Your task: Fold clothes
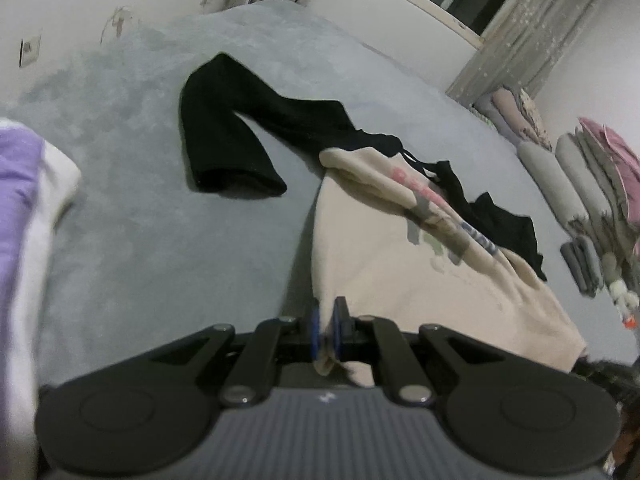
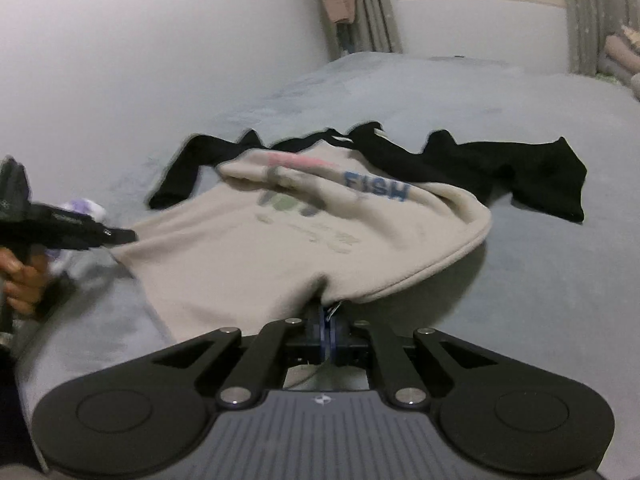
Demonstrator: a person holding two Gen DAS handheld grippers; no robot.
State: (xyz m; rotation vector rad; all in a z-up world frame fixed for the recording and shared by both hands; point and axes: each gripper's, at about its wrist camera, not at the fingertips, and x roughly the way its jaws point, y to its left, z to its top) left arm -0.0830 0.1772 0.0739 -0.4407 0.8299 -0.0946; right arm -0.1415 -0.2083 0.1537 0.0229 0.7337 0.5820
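Both grippers, left point(image 1: 327, 326) & right point(image 2: 329, 320), pinched shut on beige sweatshirt point(image 2: 280, 256) hem; fold starting. Next: lift evenly, carry over toward collar.

Beige top point(image 2: 248, 264): soft matt knit cloth. Black garment point(image 1: 224, 128): matt fabric. Bed cover point(image 1: 132, 240): grey fuzzy fleece. Gripper arms: matt blk plastic.

Both wrist cameras sit low over the bed point(image 1: 140, 240), tilted down, windows at one o'clock. Both close on the shirt point(image 2: 280, 248): left from its corner, right from its hem.
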